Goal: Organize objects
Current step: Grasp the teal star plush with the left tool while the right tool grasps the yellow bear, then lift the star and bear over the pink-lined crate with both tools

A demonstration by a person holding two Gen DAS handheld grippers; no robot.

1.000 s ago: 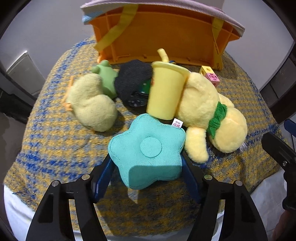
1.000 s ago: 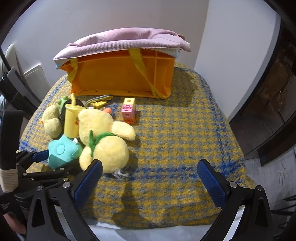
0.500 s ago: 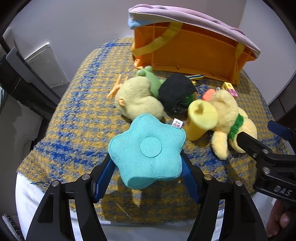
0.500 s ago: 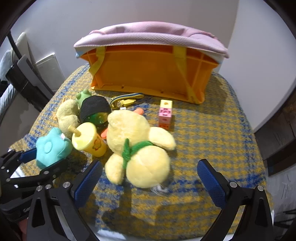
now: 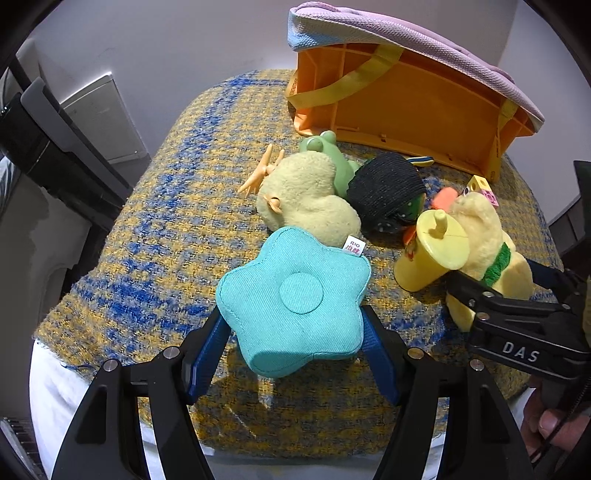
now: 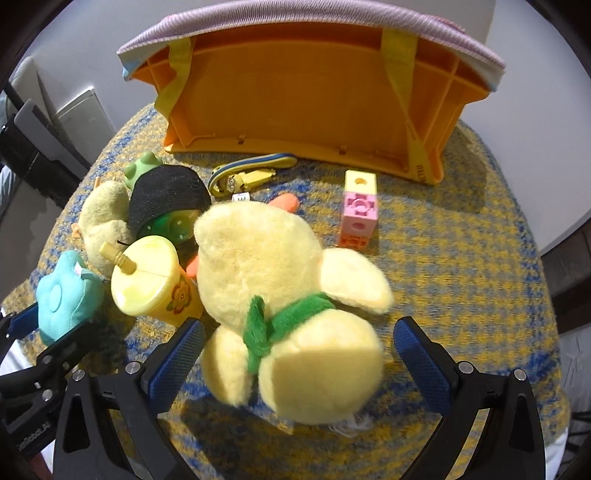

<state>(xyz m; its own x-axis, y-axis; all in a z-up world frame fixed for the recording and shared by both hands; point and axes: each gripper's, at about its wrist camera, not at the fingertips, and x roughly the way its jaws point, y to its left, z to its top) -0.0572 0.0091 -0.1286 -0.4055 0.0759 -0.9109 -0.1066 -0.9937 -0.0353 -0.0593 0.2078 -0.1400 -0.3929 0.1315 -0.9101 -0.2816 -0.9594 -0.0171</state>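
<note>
The left gripper [image 5: 295,343] is clamped on a teal star-shaped cushion [image 5: 295,295], its blue pads pressed against the cushion's two lower sides. The cushion is corduroy-like, with a round patch stitched at its middle and a small white tag at one upper point; it is held above the near edge of a yellow-and-blue woven blanket [image 5: 166,240], casting a shadow on the weave below.

The right gripper [image 6: 295,347] stands wide open, its fingers to either side of the lower body of a yellow plush toy with a green scarf [image 6: 291,295]; whether the pads touch the fur cannot be told. The plush lies on the blanket, pale and fluffy, with one limb stretched to the right.

Just left of it a yellow toy cup with a straw [image 6: 147,277] lies tipped on its side, touching the plush. Behind the cup sit a black knitted hat [image 6: 168,195] over a green dotted toy, a smaller pale plush [image 6: 103,218] and a green frog figure [image 6: 142,168]. Farther back lie a yellow-and-blue strap [image 6: 255,170] and a stack of toy blocks, pink topped with yellow [image 6: 358,210], the blocks well apart from the plush. An orange crate with yellow straps [image 6: 306,96], draped with a pink cloth [image 6: 295,18], stands at the far side.
</note>
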